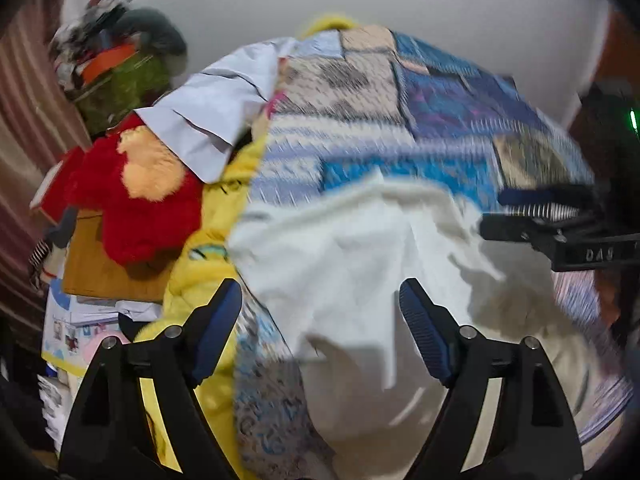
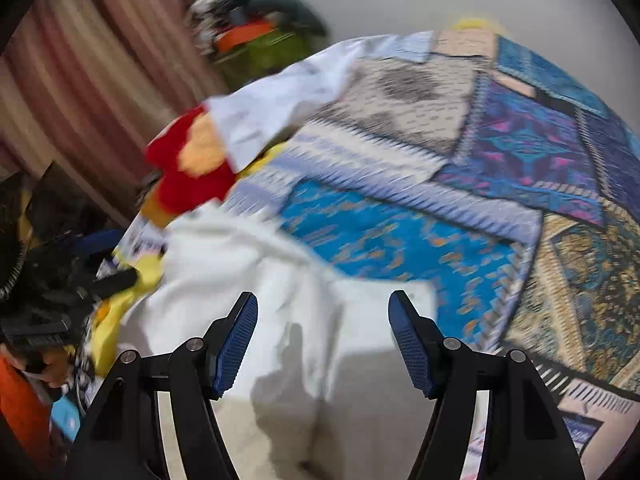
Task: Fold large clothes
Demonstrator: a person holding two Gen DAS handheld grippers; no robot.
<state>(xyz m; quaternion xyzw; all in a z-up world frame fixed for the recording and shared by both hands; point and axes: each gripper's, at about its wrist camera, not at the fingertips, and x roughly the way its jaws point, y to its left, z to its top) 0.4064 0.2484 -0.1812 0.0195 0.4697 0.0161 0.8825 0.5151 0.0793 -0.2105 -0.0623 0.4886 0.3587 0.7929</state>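
Note:
A white garment (image 1: 360,248) lies crumpled on a patchwork bedspread (image 1: 440,92), blurred by motion. In the left wrist view my left gripper (image 1: 320,304) hovers over the garment's near part, open, blue pads apart with only cloth below. The right gripper (image 1: 560,236) shows at the right edge above the cloth. In the right wrist view the same white garment (image 2: 248,280) spreads under my right gripper (image 2: 322,316), which is open with nothing pinched. The left gripper (image 2: 60,296) appears dark at the left edge.
A pale folded shirt (image 1: 212,120) and a red and orange plush (image 1: 140,200) lie at the bed's left side, over a yellow blanket (image 1: 200,276). A heap of clothes (image 1: 120,64) and a striped curtain (image 1: 24,120) stand behind. A cardboard box (image 1: 104,276) sits lower left.

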